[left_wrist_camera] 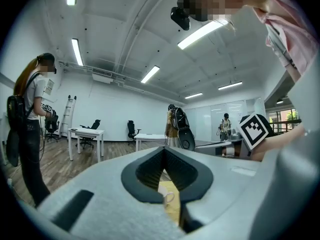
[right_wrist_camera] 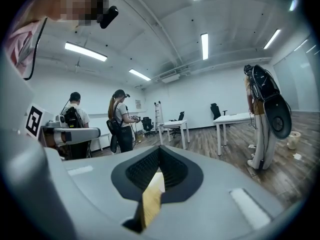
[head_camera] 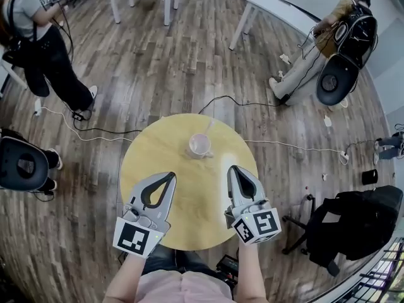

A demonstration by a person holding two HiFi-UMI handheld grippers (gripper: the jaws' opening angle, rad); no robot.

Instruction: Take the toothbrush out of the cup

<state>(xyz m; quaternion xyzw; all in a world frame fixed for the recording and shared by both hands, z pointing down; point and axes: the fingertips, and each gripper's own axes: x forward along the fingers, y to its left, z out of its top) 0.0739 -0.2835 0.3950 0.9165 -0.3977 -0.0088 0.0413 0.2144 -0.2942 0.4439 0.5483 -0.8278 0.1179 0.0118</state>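
Observation:
A pale cup (head_camera: 199, 146) stands on the far half of the round yellow table (head_camera: 158, 150). A thin light toothbrush (head_camera: 208, 130) leans out of it toward the far right. My left gripper (head_camera: 172, 177) hovers over the table's near left, its tips meeting, with nothing held. The right gripper (head_camera: 232, 169) is over the near right, also shut and empty. Both point toward the cup, a short way from it. In the left gripper view the cup (left_wrist_camera: 167, 198) shows through the gap behind the joined tips. The right gripper view shows only the table (right_wrist_camera: 152, 199) through its gap.
A person (head_camera: 44, 43) stands at the far left and another with a backpack (head_camera: 328, 40) at the far right. White desks (head_camera: 271, 8) line the back. Cables (head_camera: 95, 131) run across the wooden floor. Black chairs (head_camera: 353, 223) flank the table.

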